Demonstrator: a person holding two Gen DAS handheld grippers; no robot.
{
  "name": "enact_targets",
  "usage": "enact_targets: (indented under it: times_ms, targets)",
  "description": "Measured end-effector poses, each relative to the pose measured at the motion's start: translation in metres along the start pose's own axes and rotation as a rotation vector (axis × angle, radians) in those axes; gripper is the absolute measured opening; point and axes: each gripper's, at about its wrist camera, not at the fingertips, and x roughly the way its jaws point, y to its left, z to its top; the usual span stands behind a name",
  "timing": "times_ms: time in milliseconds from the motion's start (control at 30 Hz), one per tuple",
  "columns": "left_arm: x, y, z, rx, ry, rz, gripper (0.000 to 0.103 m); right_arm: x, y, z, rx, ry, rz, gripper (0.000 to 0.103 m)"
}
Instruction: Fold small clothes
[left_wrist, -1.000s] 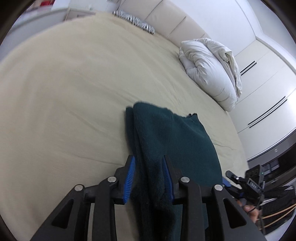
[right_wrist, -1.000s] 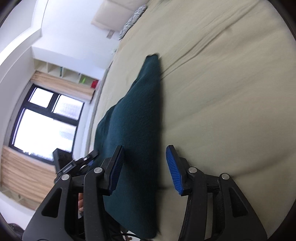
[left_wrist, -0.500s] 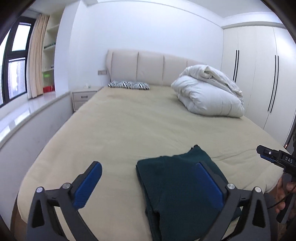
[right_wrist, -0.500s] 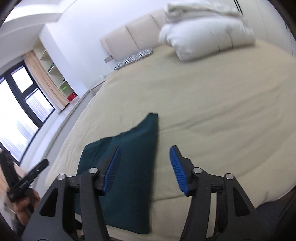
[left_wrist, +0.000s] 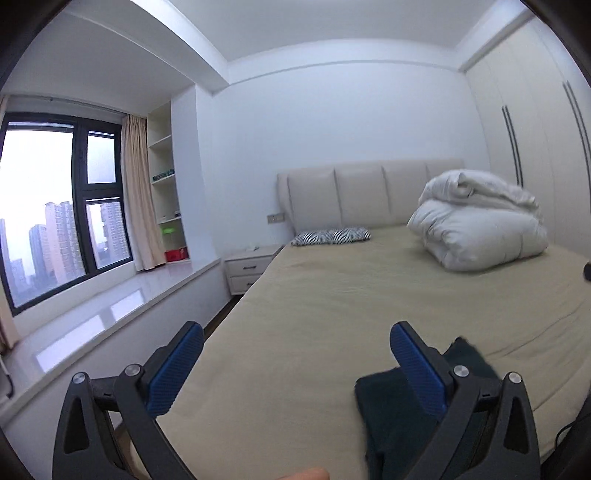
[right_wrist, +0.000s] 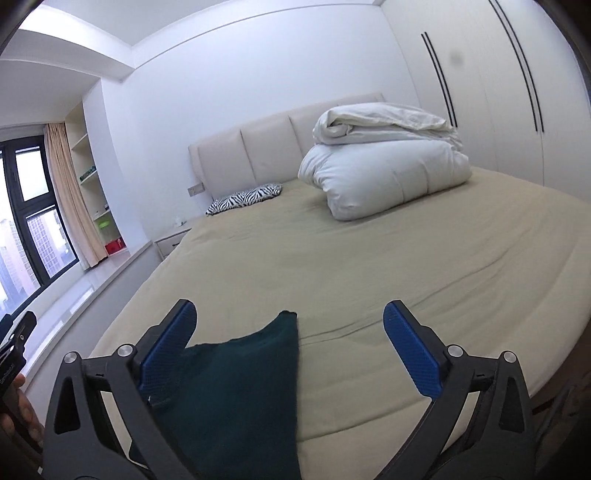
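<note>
- Dark green garment (right_wrist: 236, 387) now lies folded on the bed (right_wrist: 369, 266); I have released it.
- Left gripper (left_wrist: 295, 365) and right gripper (right_wrist: 288, 347) both spread, empty, lifted away.
- Fold looks complete.

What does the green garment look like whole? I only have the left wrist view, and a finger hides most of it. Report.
Observer: In the right wrist view the green garment lies folded flat, with one straight edge running to a pointed far corner.
Operator: Give me the right gripper's state.
Observer: The right gripper has its jaws wide open and holds nothing.
Operator: Say where the garment sits on the bed.
Observer: Its near end reaches the near edge of the bed; I cannot tell whether it overhangs.
</note>
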Motion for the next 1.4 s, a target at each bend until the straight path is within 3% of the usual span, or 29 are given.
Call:
enact_targets:
  times_ms: [100, 300, 533, 667, 800, 1167, 1400]
  targets:
    - [-0.001, -0.005, -0.003, 0.032, 0.008, -0.001, 0.103, -0.022, 0.008, 0.009, -0.041, -0.055, -0.004, 0.103]
    - [0.016, -0.016, -0.018, -0.016, 0.177, -0.097, 0.103, -0.046, 0.026, 0.013, -0.118, -0.067, -0.018, 0.103]
    - [0.023, -0.033, -0.042, 0.018, 0.310, -0.087, 0.103, -0.011, 0.025, -0.013, -0.108, 0.198, -0.068, 0.103]
    - [0.043, -0.035, -0.066, -0.033, 0.458, -0.163, 0.103, 0.017, 0.017, -0.037, -0.056, 0.362, -0.103, 0.103]
    - [0.053, -0.038, -0.083, -0.052, 0.532, -0.187, 0.103, 0.027, 0.019, -0.050, -0.063, 0.416, -0.112, 0.103]
    - [0.063, -0.036, -0.100, -0.078, 0.605, -0.195, 0.103, 0.057, 0.033, -0.087, -0.178, 0.533, -0.124, 0.103]
    - [0.069, -0.036, -0.107, -0.081, 0.631, -0.197, 0.103, 0.064, 0.034, -0.098, -0.201, 0.550, -0.130, 0.103]
